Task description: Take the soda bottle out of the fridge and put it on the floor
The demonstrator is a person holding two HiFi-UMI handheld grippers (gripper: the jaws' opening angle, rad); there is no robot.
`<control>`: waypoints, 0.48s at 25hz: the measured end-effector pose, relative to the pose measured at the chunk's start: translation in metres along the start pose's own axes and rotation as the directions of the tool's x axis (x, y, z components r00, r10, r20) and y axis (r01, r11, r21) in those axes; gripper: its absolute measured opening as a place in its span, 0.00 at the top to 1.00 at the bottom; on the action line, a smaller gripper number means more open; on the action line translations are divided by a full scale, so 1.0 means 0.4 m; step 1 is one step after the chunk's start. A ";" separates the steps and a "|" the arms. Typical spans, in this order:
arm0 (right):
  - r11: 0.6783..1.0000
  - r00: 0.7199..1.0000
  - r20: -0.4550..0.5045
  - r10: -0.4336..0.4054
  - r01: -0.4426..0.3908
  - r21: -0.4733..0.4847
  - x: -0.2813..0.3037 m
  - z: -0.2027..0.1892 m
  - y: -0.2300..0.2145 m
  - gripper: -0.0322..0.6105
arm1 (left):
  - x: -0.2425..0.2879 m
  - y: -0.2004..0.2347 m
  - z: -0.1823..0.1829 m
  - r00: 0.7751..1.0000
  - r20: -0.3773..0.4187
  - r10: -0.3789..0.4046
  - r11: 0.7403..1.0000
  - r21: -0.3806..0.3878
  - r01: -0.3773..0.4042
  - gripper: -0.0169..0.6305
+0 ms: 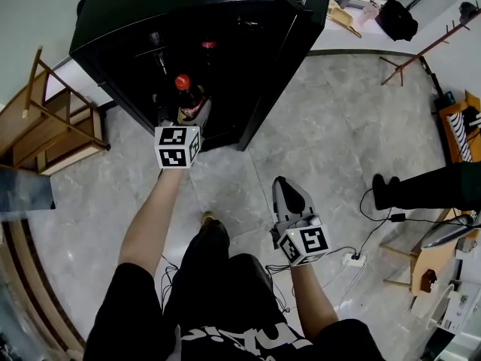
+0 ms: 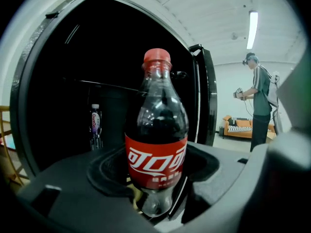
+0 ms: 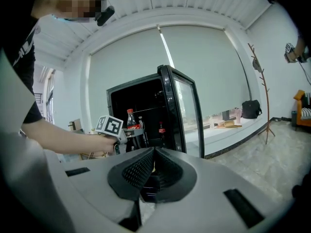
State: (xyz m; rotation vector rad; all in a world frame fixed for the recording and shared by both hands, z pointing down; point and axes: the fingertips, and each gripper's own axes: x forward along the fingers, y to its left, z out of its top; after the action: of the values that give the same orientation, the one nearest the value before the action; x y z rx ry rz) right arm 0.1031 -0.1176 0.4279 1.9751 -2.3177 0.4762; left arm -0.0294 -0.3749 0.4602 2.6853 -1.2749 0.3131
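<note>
The soda bottle (image 1: pixel 188 96), dark cola with a red cap and red label, stands upright at the open front of the black fridge (image 1: pixel 225 21). My left gripper (image 1: pixel 186 115) is shut on it. In the left gripper view the jaws press on the soda bottle (image 2: pixel 156 130) at its label and lower body, so the left gripper (image 2: pixel 155 178) holds it. My right gripper (image 1: pixel 288 194) hangs over the floor at my right, shut and empty. In the right gripper view the right gripper (image 3: pixel 153 154) has its pads together, with the soda bottle (image 3: pixel 130 119) far ahead.
A second red-capped bottle (image 1: pixel 208 45) stands deeper in the fridge, and a small purple bottle (image 2: pixel 95 123) sits at its back. The fridge door (image 1: pixel 301 28) is swung open to the right. A wooden shelf (image 1: pixel 52 126) is at left; a person's leg (image 1: pixel 428 190) and a power strip (image 1: pixel 353 259) are at right.
</note>
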 end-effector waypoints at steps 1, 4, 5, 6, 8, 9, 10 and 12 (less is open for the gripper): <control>1.000 1.000 0.005 -0.004 0.004 -0.005 -0.007 -0.006 -0.008 0.91 | -0.005 -0.017 -0.011 1.000 -0.004 -0.012 1.000 -0.002 0.012 0.49; 1.000 1.000 0.020 -0.024 0.024 -0.020 -0.024 -0.039 -0.045 0.91 | -0.012 -0.068 -0.050 0.999 -0.006 -0.050 0.999 -0.001 0.050 0.49; 0.999 0.999 0.025 -0.033 0.033 -0.020 -0.027 -0.055 -0.059 0.91 | -0.011 -0.085 -0.064 0.998 -0.005 -0.065 0.998 0.001 0.065 0.49; 0.999 0.999 0.028 -0.042 0.042 -0.018 -0.030 -0.072 -0.073 0.91 | -0.009 -0.102 -0.079 0.997 -0.002 -0.080 0.997 0.002 0.080 0.49; 0.998 0.998 0.033 -0.055 0.055 -0.015 -0.040 -0.112 -0.099 0.91 | -0.003 -0.141 -0.112 0.994 -0.001 -0.109 0.994 0.010 0.109 0.49; 0.998 0.998 0.034 -0.060 0.060 -0.015 -0.045 -0.135 -0.113 0.91 | 0.003 -0.163 -0.132 0.992 -0.002 -0.124 0.992 0.016 0.124 0.49; 0.998 0.997 0.033 -0.065 0.066 -0.016 -0.049 -0.161 -0.126 0.91 | 0.009 -0.186 -0.153 0.990 -0.004 -0.142 0.990 0.022 0.142 0.49; 0.997 0.997 0.030 -0.072 0.073 -0.019 -0.052 -0.218 -0.152 0.91 | 0.025 -0.231 -0.204 0.984 -0.007 -0.181 0.983 0.030 0.181 0.49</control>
State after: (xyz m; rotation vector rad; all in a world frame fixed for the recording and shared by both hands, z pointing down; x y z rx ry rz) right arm 0.1525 -0.0822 0.5177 2.0623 -2.2490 0.4200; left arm 0.0388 -0.3062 0.5371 2.7990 -1.0229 0.3166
